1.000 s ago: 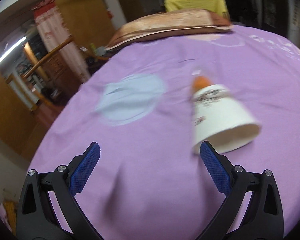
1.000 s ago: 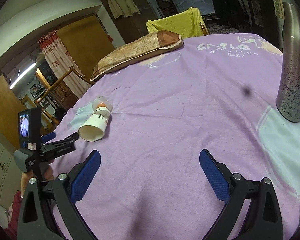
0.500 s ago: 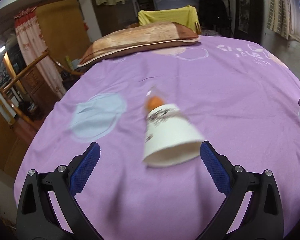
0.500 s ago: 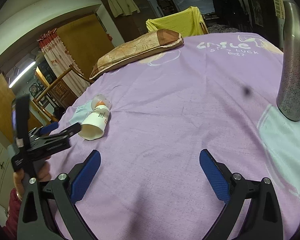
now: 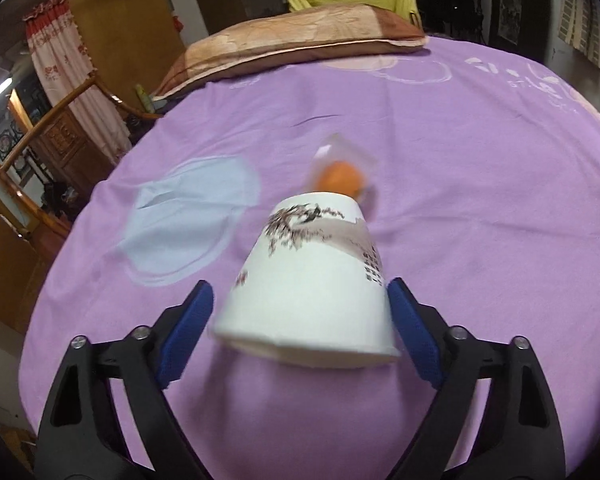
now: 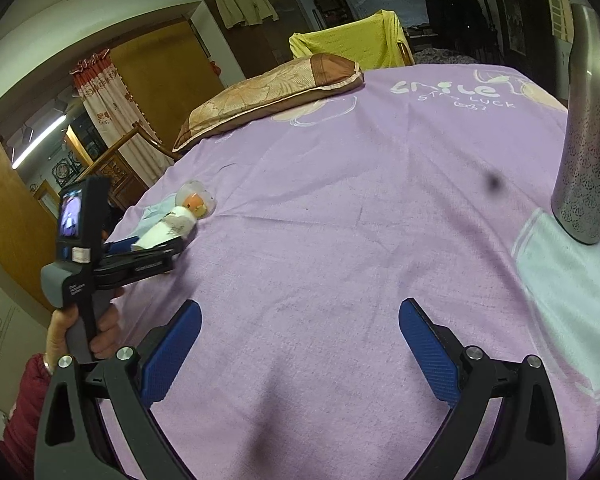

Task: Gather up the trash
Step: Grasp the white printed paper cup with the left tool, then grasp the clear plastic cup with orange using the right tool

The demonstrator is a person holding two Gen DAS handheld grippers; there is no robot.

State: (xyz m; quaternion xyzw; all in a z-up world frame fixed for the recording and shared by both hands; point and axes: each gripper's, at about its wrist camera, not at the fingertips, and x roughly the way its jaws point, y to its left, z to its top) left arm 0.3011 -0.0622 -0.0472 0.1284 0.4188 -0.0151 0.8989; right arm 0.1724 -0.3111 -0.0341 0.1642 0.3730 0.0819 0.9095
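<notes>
A white paper cup [image 5: 312, 284] with an ink-style print lies on its side on the purple bedsheet, mouth toward me. Behind its base lies a clear plastic wrapper with an orange piece [image 5: 340, 174] in it. My left gripper [image 5: 300, 320] is open, its blue pads on either side of the cup's wide end, right pad at the rim, left pad a little apart. The cup [image 6: 168, 228] and the left gripper [image 6: 140, 256] also show at the left of the right wrist view. My right gripper [image 6: 300, 344] is open and empty over bare sheet.
A brown pillow [image 5: 292, 40] lies at the bed's far end before a yellow-draped chair [image 6: 348, 44]. A perforated metal cylinder [image 6: 588, 140] stands at the right on a pale patch. A pale blue patch [image 5: 192, 216] lies left of the cup. The bed's left edge drops to wooden furniture.
My left gripper swung right and moved forward until the cup sits between its open fingers. The right gripper has stayed still.
</notes>
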